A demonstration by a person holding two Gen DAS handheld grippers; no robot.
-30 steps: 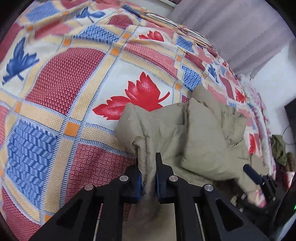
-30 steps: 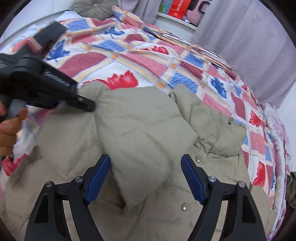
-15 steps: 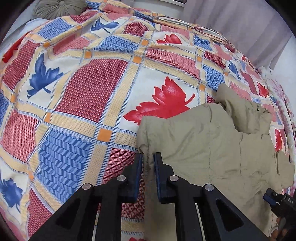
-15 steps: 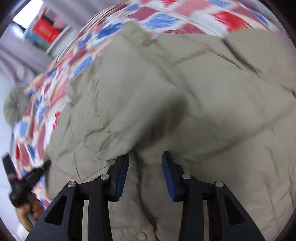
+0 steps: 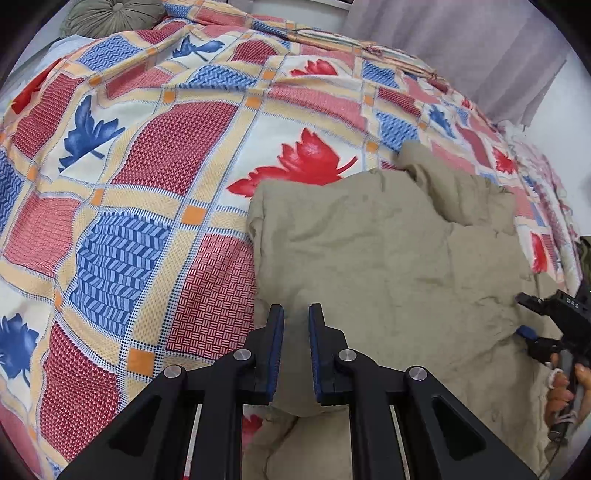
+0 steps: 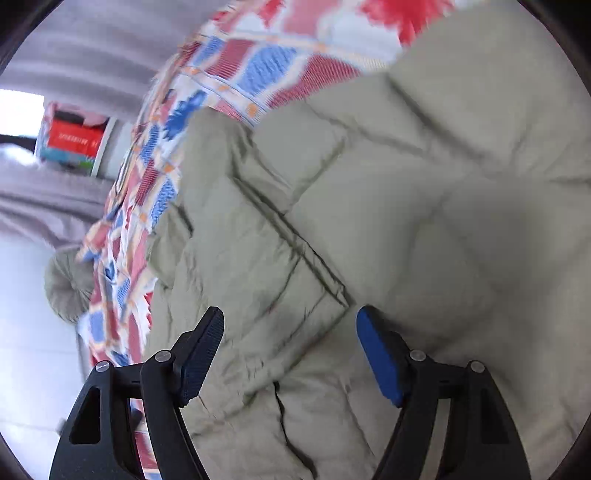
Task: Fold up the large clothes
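Now the left hand-held gripper (image 5: 296,321) stands slightly parted and empty, having let go the khaki jacket (image 5: 388,258), which lies flattened on the bed (image 5: 147,184) just ahead. Right hand-held gripper (image 6: 290,332) has opened wide above the quilting. Fold laid; regrasp likely.

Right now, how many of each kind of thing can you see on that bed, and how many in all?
Padded beige jacket: 1
Patterned bedspread: 1
Round grey-green cushion: 1
Handheld grippers over it, left gripper and right gripper: 2
Total: 5
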